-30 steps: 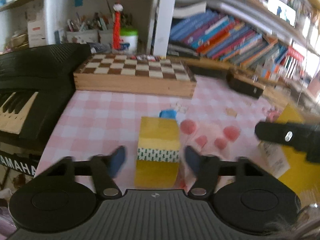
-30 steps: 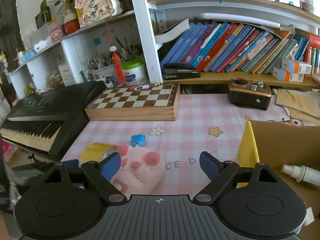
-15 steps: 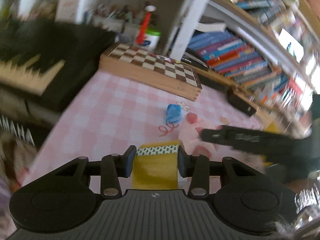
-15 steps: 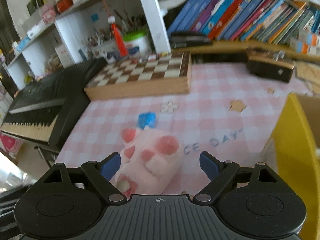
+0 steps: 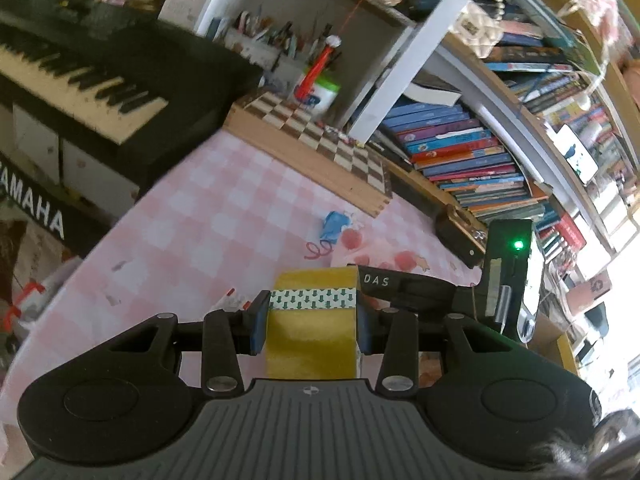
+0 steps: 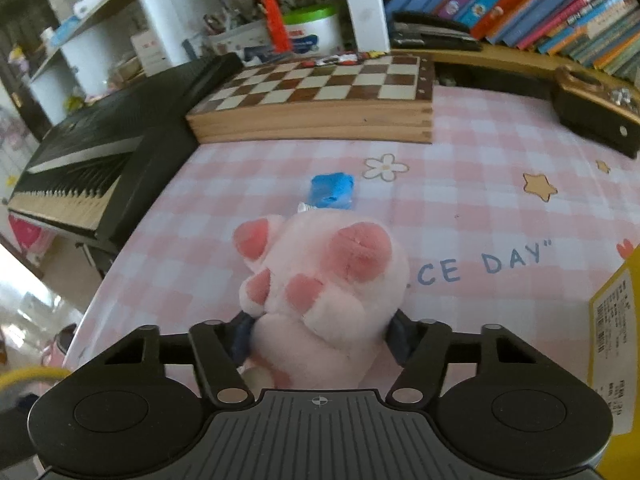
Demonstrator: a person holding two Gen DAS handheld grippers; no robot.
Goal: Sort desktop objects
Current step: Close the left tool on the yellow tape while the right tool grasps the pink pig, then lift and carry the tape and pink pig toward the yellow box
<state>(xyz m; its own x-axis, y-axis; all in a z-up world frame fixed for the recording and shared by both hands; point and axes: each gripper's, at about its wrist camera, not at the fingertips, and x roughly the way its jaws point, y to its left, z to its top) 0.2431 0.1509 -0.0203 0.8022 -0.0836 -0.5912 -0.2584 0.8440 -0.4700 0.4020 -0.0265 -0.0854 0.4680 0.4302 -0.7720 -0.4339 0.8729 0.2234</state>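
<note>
Yellow tape roll (image 5: 311,332) lower edge hidden, plush paw (image 6: 320,300) base seemingly squeezed

yellow tape roll (image 5: 310,334) held, pink plush paw (image 6: 320,292) gripped

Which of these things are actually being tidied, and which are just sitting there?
In hand:
tape roll, clamped in left gripper
plush paw, right gripper closing on it

Lying about:
blue scrap
chessboard
keyboard
books
</note>
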